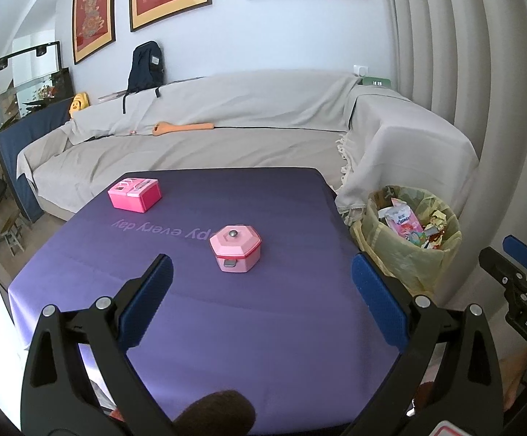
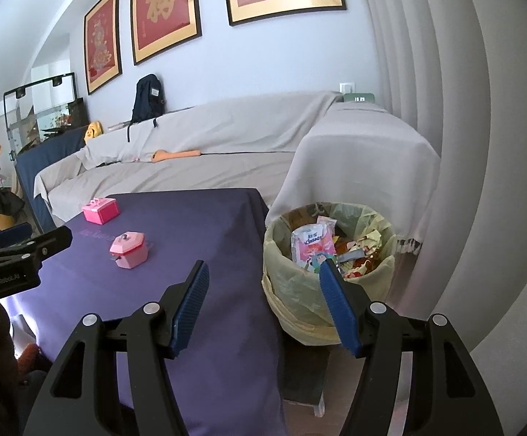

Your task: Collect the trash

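Note:
A trash bin point(image 1: 401, 254) lined with a yellow-green bag stands on the floor right of the purple-clothed table point(image 1: 227, 309); it holds wrappers and a pink snack packet point(image 1: 403, 219). It also shows in the right wrist view point(image 2: 292, 276), with the packet point(image 2: 314, 243) on top. My left gripper point(image 1: 261, 287) is open and empty above the table's near half. My right gripper point(image 2: 263, 294) is open and empty, over the table's right edge, just in front of the bin. No loose trash shows on the table.
A pink hexagonal box point(image 1: 235, 249) sits mid-table and a pink rectangular box point(image 1: 135, 194) at the far left. A sofa under a grey cover point(image 1: 209, 138) runs behind the table. Curtains point(image 1: 481, 72) hang on the right.

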A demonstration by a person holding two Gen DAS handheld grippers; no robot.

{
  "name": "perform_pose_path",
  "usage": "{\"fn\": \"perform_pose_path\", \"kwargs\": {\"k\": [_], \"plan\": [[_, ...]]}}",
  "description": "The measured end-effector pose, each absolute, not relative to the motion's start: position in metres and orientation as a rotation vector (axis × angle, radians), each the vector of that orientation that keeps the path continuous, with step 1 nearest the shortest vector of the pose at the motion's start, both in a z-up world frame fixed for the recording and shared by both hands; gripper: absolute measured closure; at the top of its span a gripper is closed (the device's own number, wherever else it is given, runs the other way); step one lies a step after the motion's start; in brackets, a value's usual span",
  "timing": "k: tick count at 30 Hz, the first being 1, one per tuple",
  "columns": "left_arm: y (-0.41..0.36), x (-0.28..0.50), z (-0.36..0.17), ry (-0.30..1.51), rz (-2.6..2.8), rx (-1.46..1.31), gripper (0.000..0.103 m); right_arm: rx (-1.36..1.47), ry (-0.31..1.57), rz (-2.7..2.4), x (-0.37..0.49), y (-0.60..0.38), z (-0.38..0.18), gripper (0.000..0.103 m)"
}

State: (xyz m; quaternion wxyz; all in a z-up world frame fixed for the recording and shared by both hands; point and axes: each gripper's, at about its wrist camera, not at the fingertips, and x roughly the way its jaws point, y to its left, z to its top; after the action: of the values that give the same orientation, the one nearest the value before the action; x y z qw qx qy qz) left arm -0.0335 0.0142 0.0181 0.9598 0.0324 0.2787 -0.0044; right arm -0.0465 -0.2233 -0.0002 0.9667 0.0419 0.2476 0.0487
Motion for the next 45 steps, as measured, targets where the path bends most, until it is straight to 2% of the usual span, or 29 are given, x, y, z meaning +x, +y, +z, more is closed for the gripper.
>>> {"fn": "perform_pose_path", "kwargs": {"k": [45], "plan": [[0.0141, -0.0327, 0.0161, 0.575, -0.003, 0.054, 0.009, 0.09, 0.52, 0.146, -0.0469, -0.2162, -0.0029, 0.043]]}}
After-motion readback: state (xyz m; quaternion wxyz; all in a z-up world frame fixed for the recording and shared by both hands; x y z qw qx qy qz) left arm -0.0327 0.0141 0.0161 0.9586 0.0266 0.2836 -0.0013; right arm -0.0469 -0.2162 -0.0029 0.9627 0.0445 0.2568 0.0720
